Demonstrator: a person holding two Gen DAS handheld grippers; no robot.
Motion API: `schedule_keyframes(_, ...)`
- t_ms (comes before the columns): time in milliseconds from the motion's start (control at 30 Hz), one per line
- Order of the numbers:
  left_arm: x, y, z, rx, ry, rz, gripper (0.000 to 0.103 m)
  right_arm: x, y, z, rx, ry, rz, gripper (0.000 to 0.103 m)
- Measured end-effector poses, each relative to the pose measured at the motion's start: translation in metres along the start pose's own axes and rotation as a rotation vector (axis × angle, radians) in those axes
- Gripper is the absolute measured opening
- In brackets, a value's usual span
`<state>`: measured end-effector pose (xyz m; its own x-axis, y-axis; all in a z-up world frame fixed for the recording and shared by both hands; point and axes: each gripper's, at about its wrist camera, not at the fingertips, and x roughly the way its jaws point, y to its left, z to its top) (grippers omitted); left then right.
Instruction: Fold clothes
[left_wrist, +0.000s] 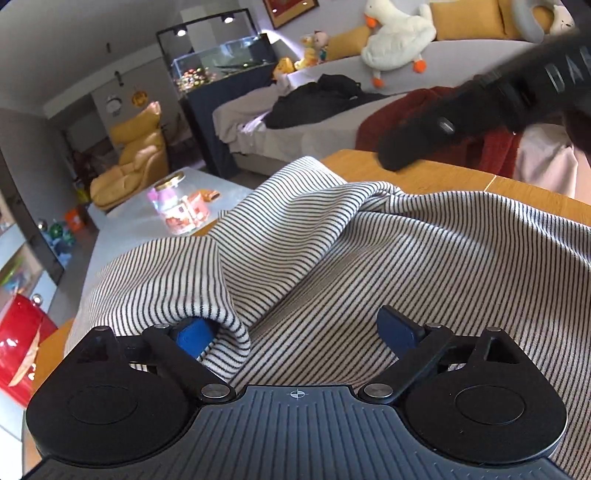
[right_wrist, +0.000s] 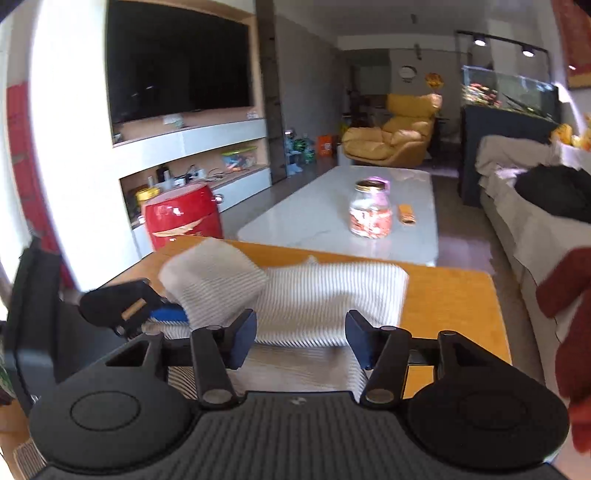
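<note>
on the orange wooden surface (right_wrist: 450, 295) lies a striped shirt (left_wrist: 369, 266), white with thin dark lines, partly folded and bunched into a raised ridge across its middle. in the right wrist view the shirt looks blurred, with one folded flap lifted at its left end. beyond it stands a long pale coffee table (right_wrist: 317, 210) carrying a glass jar (right_wrist: 370, 208), and a red drum-shaped tin (right_wrist: 183, 216) sits just past the surface's far left corner. the left gripper (left_wrist: 295, 332) rests low over the shirt with its fingers spread wide; a fold of cloth drapes over its left blue pad (left_wrist: 194, 334), while the right pad is bare. the right gripper (right_wrist: 301, 338) hovers above the near edge of the shirt, its fingers apart and holding nothing. in the left wrist view it shows as a dark blurred shape over the surface's far edge.
</note>
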<state>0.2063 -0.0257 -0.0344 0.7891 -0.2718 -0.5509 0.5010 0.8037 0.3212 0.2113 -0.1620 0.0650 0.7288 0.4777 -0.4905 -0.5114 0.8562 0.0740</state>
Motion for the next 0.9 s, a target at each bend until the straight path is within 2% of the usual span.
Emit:
schedule_keyframes(133, -0.005, -0.002, -0.004, 0.019, -0.012, 0.023, 0.099, 0.06, 0.042, 0.073, -0.139, 0.172, 0.186, 0.055)
schedule_keyframes(233, -0.007, -0.002, -0.004, 0.028, -0.019, 0.037, 0.1, 0.112, 0.08, 0.105, -0.297, 0.32, 0.254, 0.06)
schedule_keyframes(333, -0.009, 0.0, -0.004, 0.019, -0.022, 0.046, 0.101, 0.146, 0.107, 0.112, -0.432, 0.393, 0.233, 0.06)
schedule_keyframes(433, -0.021, 0.014, -0.008, -0.055, -0.031, 0.026, 0.101, 0.147, 0.102, 0.112, -0.409, 0.383, 0.213, 0.06)
schedule_keyframes(567, -0.052, 0.056, -0.025, -0.276, -0.072, -0.075, 0.101, 0.138, 0.083, 0.114, -0.35, 0.341, 0.171, 0.06)
schedule_keyframes(600, -0.058, 0.074, -0.03, -0.385, -0.096, -0.115, 0.101, 0.132, 0.077, 0.114, -0.333, 0.322, 0.156, 0.06)
schedule_keyframes(700, -0.065, 0.136, -0.051, -0.806, -0.157, -0.231, 0.101, 0.113, 0.061, 0.114, -0.285, 0.266, 0.124, 0.06)
schedule_keyframes(767, -0.058, 0.171, -0.067, -1.067, -0.172, -0.266, 0.101, 0.099, 0.056, 0.111, -0.254, 0.244, 0.122, 0.06)
schedule_keyframes(800, -0.053, 0.184, -0.072, -1.151, -0.169, -0.253, 0.101, 0.092, 0.053, 0.109, -0.238, 0.233, 0.122, 0.06)
schedule_keyframes(867, -0.045, 0.199, -0.072, -1.203, -0.166, -0.208, 0.1, 0.078, 0.047, 0.106, -0.206, 0.212, 0.12, 0.06)
schedule_keyframes(900, -0.045, 0.199, -0.064, -1.183, -0.176, -0.196, 0.1, 0.071, 0.044, 0.104, -0.191, 0.201, 0.12, 0.06)
